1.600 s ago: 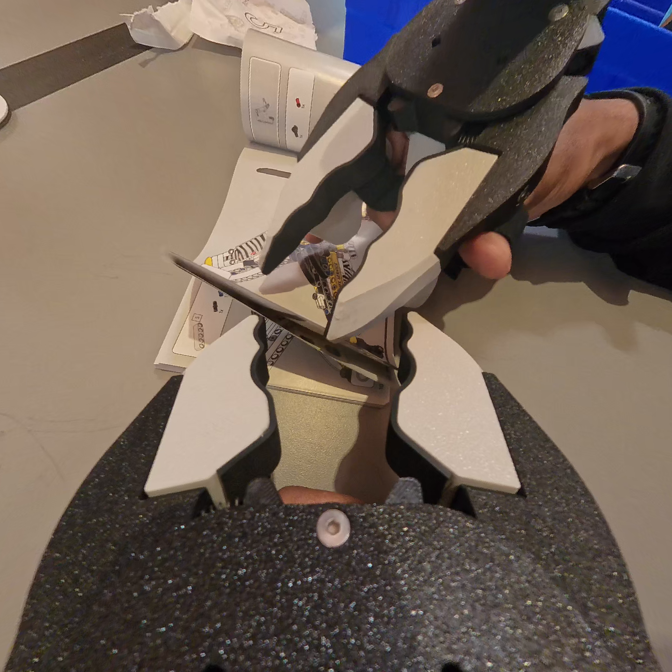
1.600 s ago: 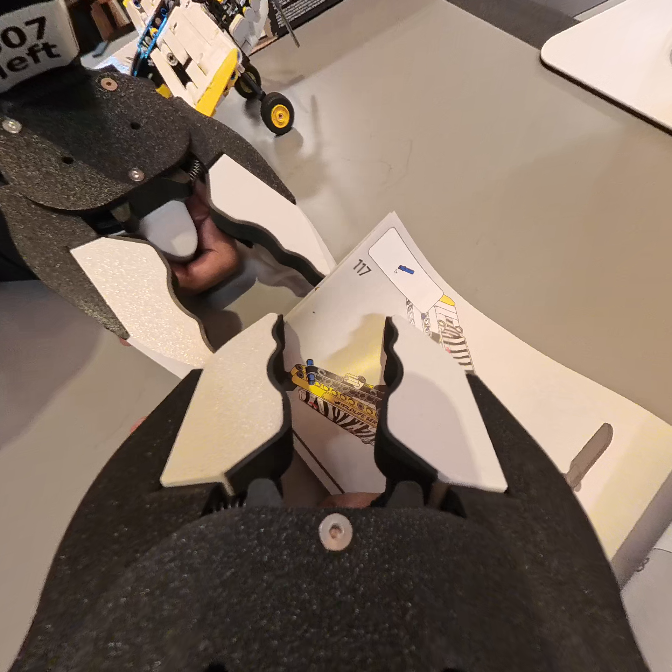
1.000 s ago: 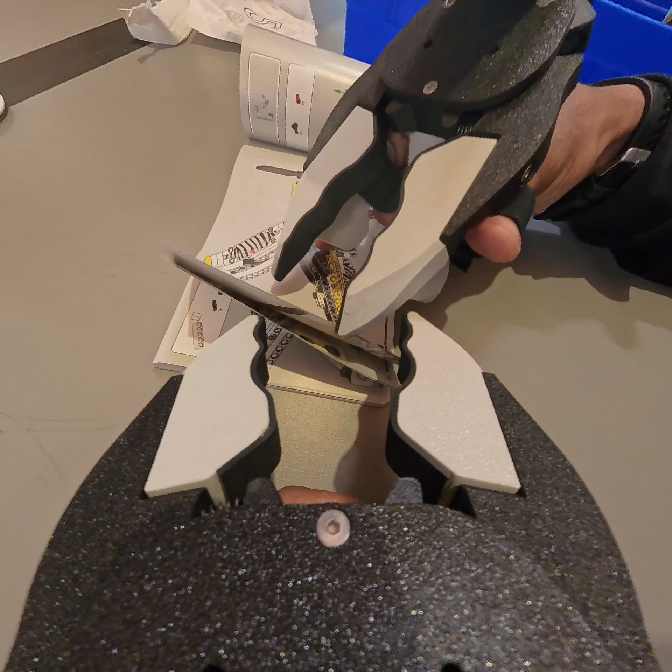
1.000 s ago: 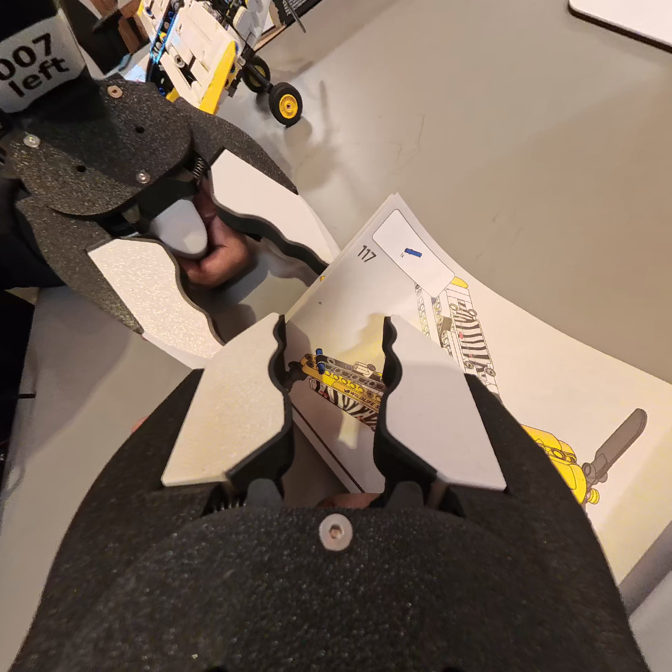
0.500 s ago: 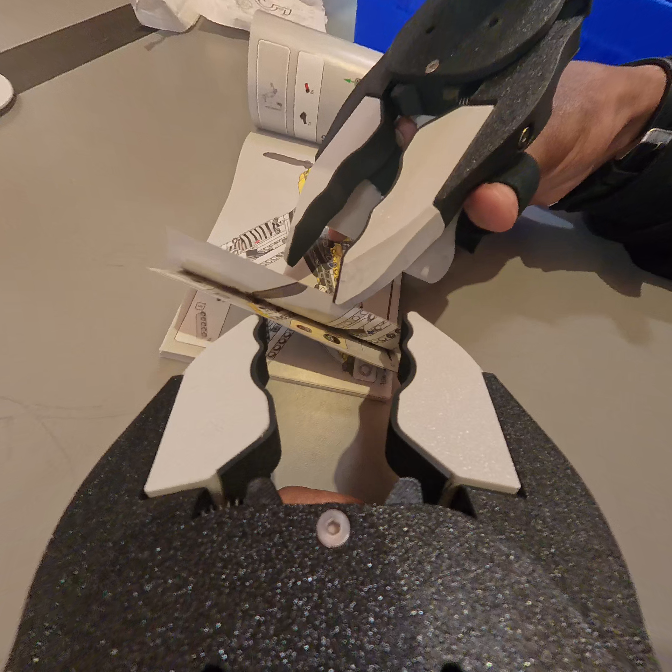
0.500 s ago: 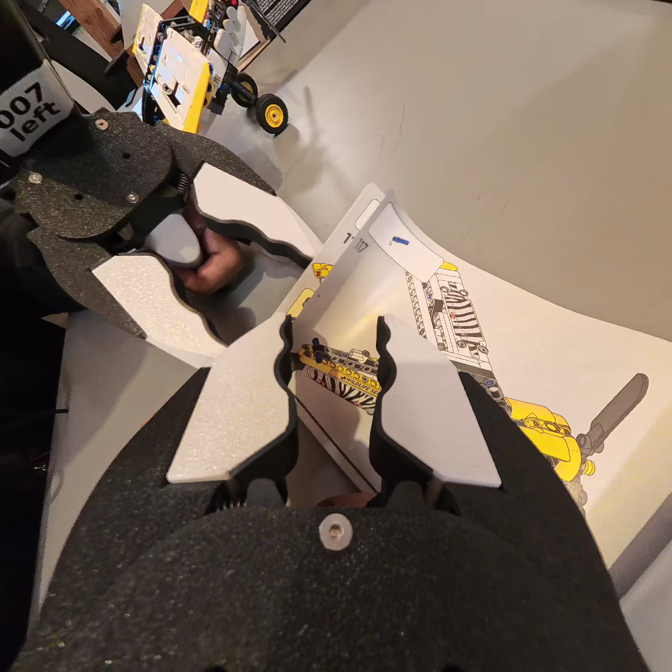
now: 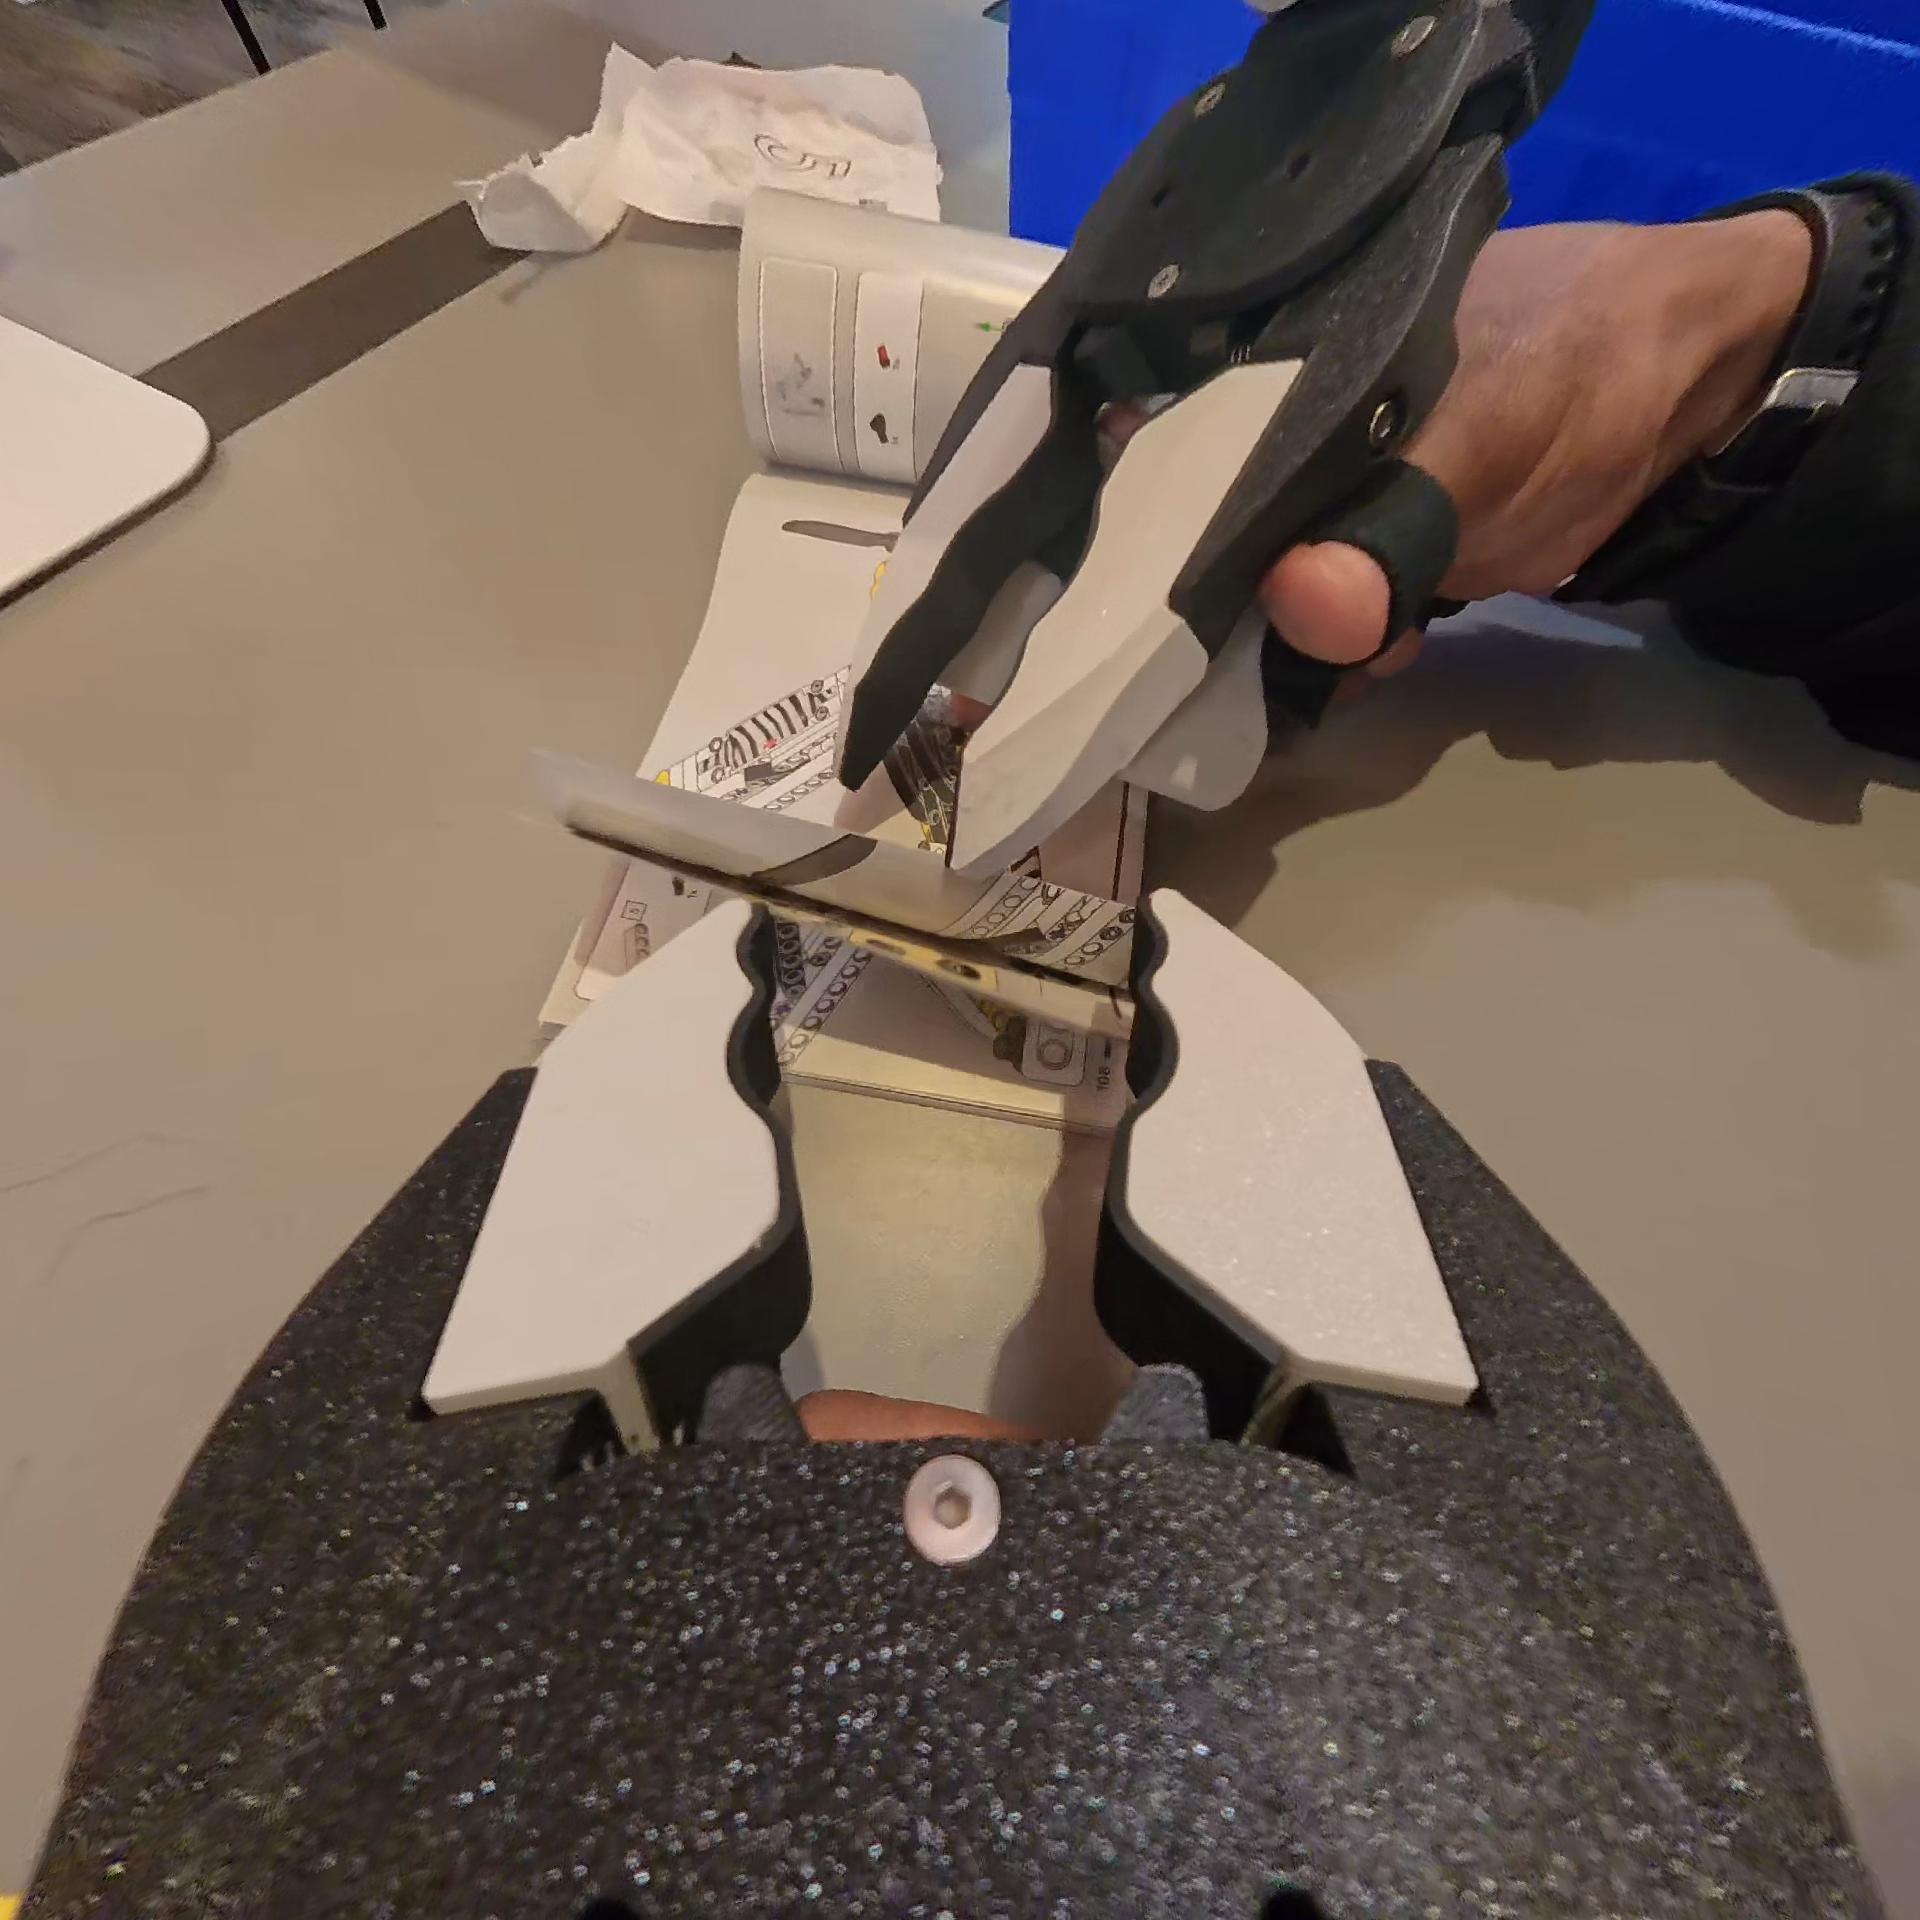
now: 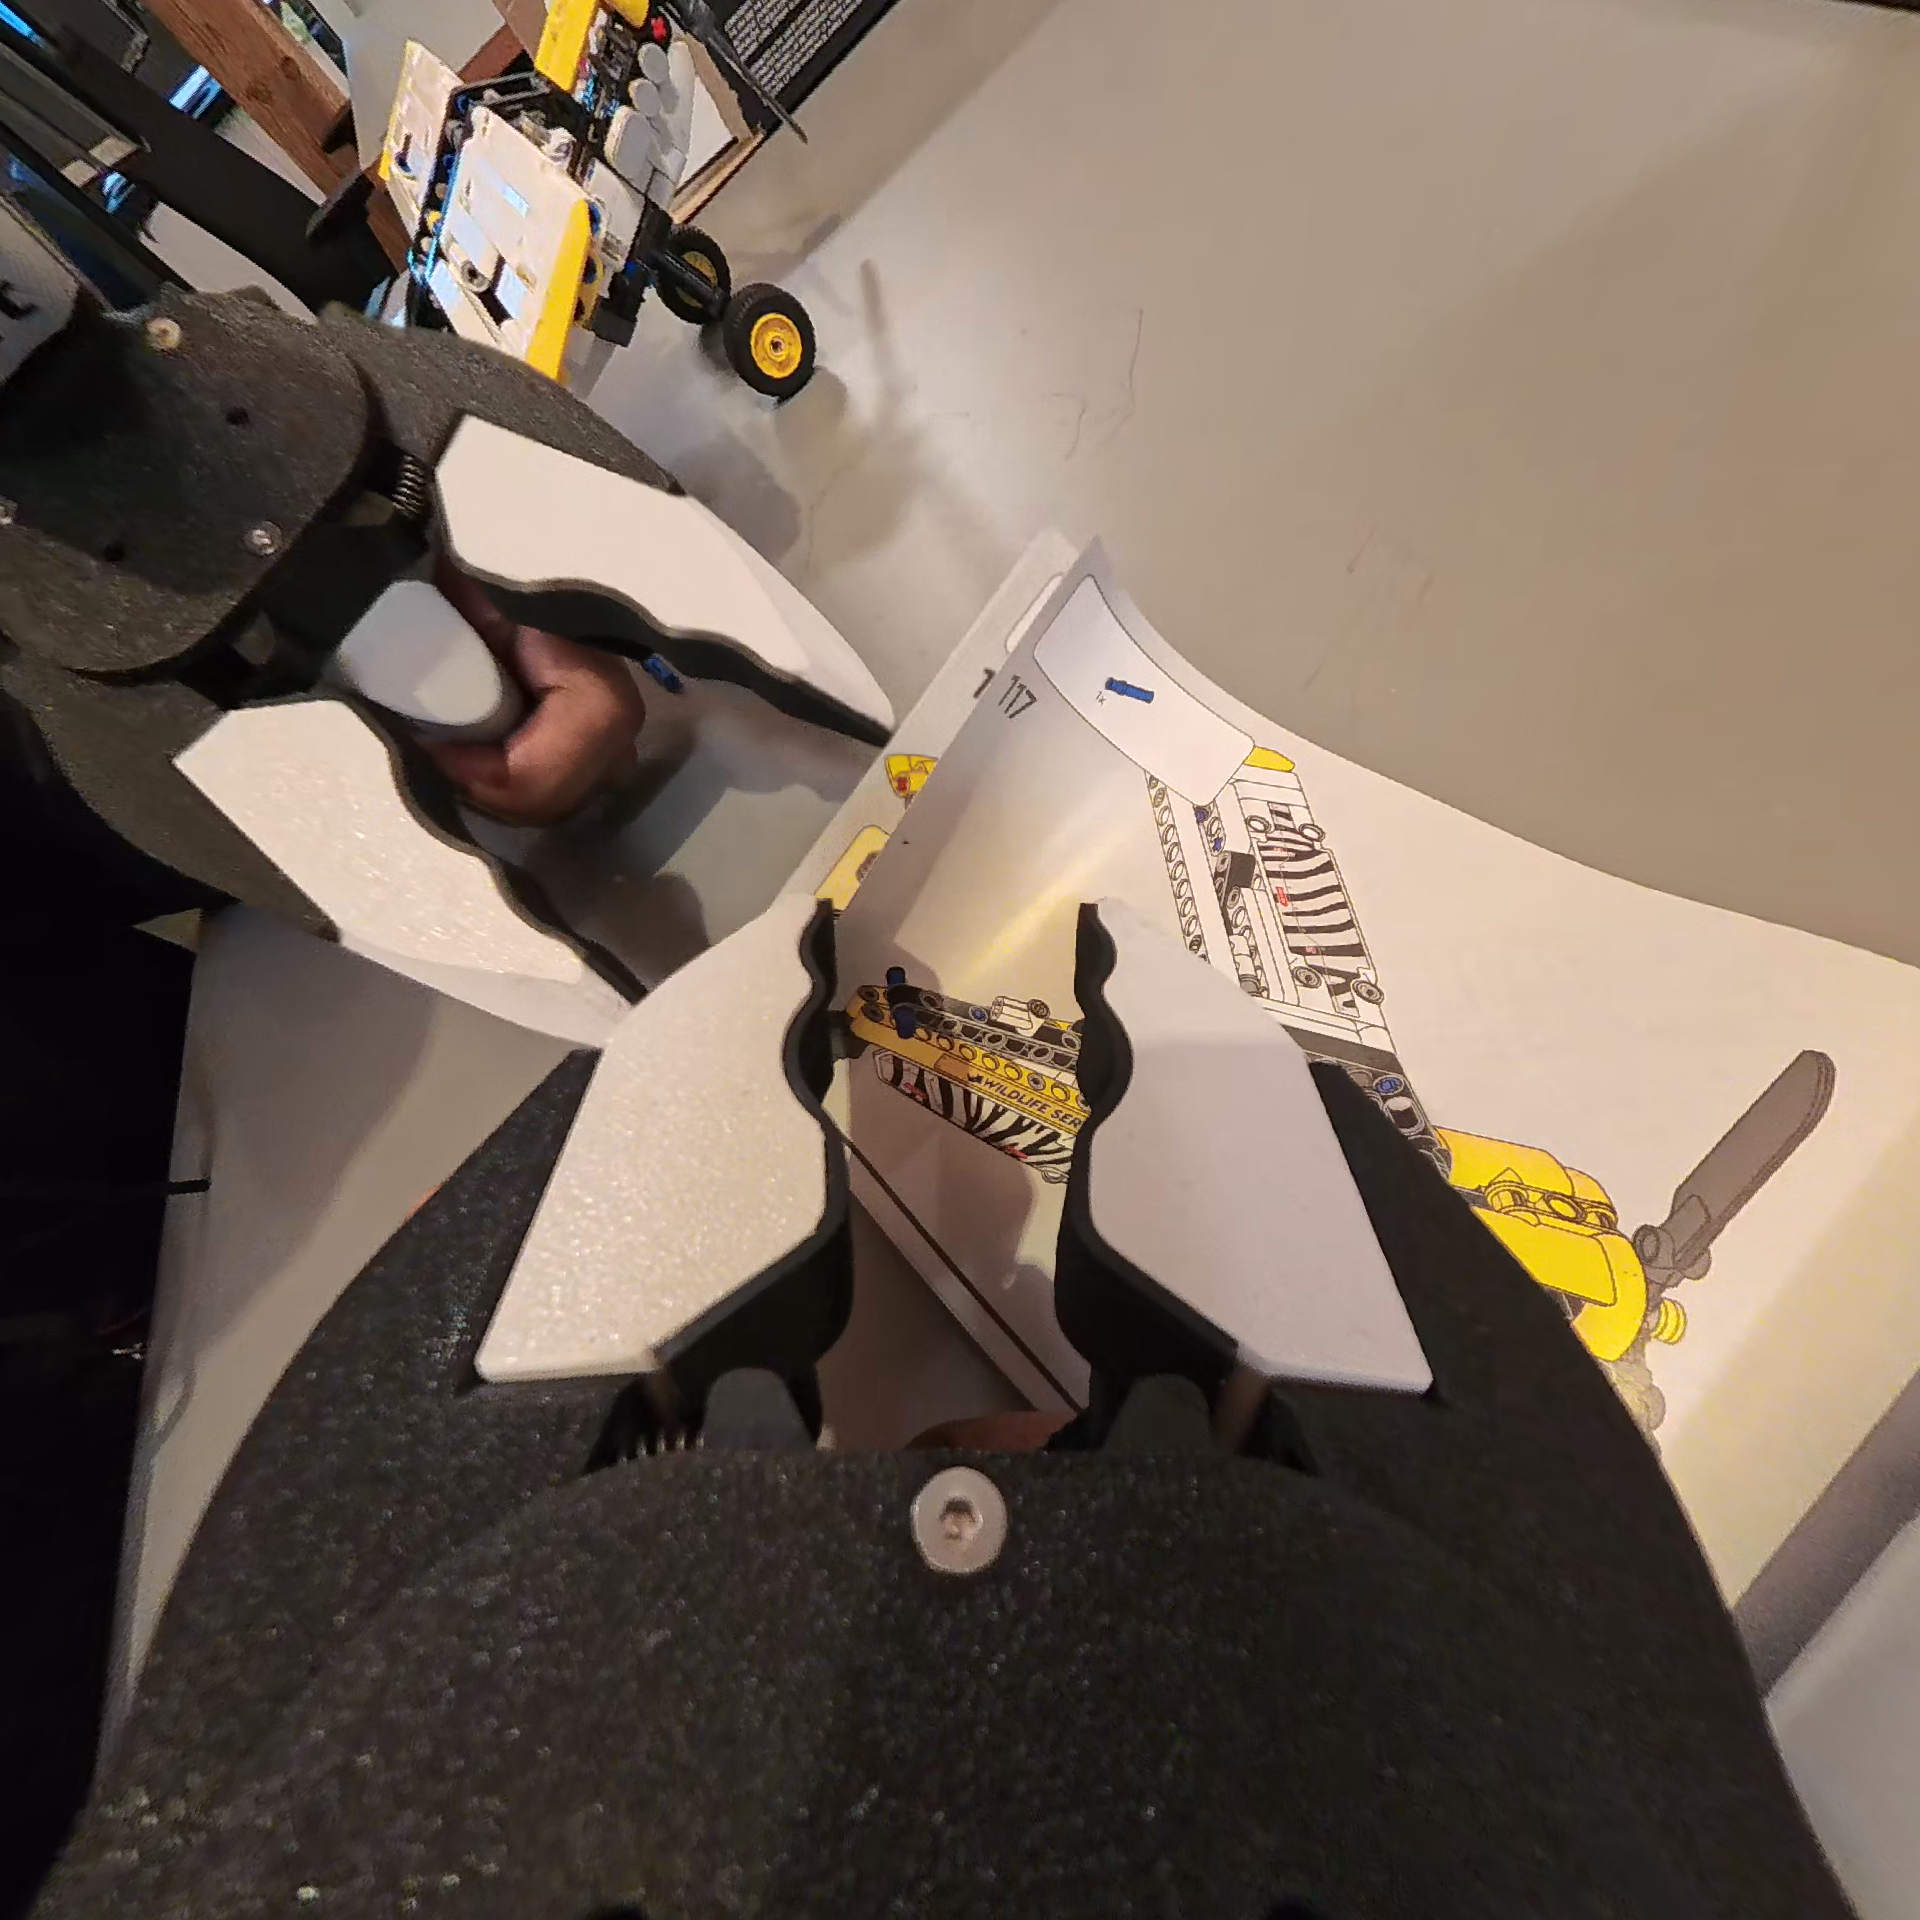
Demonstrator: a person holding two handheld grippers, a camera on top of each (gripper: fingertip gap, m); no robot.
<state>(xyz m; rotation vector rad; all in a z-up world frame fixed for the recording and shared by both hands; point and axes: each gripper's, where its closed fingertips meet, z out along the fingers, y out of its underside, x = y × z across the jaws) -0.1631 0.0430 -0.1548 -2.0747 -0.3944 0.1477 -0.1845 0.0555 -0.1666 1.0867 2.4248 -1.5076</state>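
On table | booklet (image 7: 727,623) long axis away | left tool (image 7: 951,935) open at lifted pages (image 7: 831,873)

A matte grey-beige table (image 7: 312,644) fills both views, lit softly from above so that blurred shadows fall across it; faint scuffs and hairline marks show on its surface (image 8: 1351,436); a dark band (image 7: 312,301) crosses it far ahead and to the left of the left tool, and a rounded white board (image 7: 94,436) lies at the left edge beyond that band; crumpled white paper (image 7: 727,135) sits far ahead, with a blue bin (image 7: 1714,94) at the upper right; ahead and to the left of the right tool stand a brown wooden piece (image 8: 270,94) and dark furniture (image 8: 156,187), dimly lit.
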